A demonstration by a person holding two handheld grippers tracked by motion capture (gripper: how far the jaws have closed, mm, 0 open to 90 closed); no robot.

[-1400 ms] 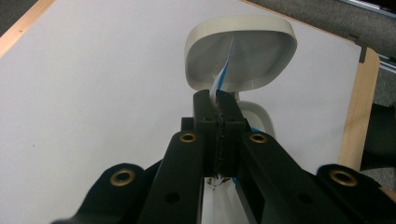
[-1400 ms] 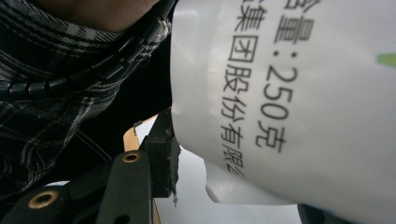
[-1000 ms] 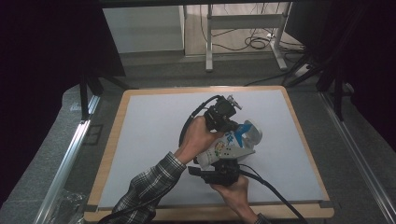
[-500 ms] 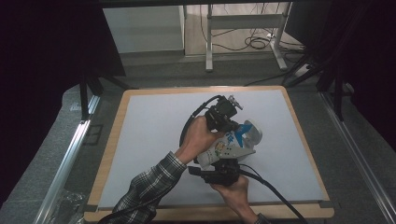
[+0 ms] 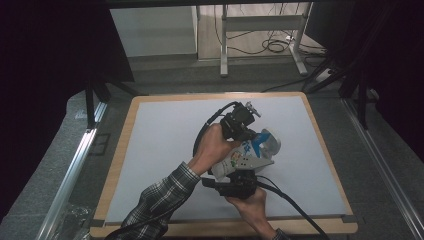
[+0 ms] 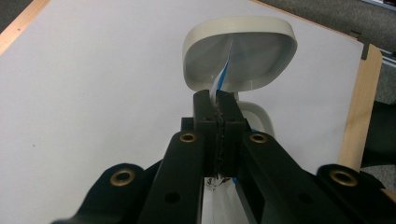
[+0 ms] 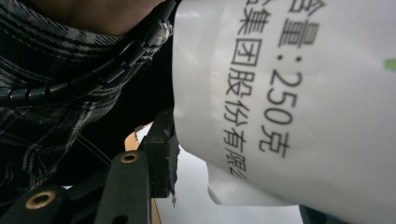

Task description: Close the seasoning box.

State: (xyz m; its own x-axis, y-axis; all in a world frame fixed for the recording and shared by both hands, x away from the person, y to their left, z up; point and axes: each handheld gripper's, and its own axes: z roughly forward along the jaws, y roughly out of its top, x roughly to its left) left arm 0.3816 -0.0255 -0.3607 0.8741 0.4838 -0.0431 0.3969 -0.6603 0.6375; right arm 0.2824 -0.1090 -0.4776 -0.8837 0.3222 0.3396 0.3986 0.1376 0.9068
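A white pouch (image 5: 243,156) with blue print is held up over the white board (image 5: 165,135) between both grippers. My left gripper (image 6: 215,100) is shut on the pouch's thin top edge (image 6: 219,84), which reaches into the mouth of a white mug (image 6: 240,51) tipped toward the camera. In the high view the left gripper (image 5: 248,136) sits above the pouch and the mug (image 5: 270,141) lies just right of it. My right gripper (image 5: 235,186) holds the pouch from below. In the right gripper view the printed pouch (image 7: 289,107) fills the space between the jaws.
The board's wooden rim (image 5: 325,150) runs close on the right. A plaid sleeve (image 5: 160,200) and the left gripper's cable (image 5: 202,132) cross the board's middle. The right gripper's cable (image 5: 295,205) trails to the front edge. Metal rails (image 5: 75,165) flank the table.
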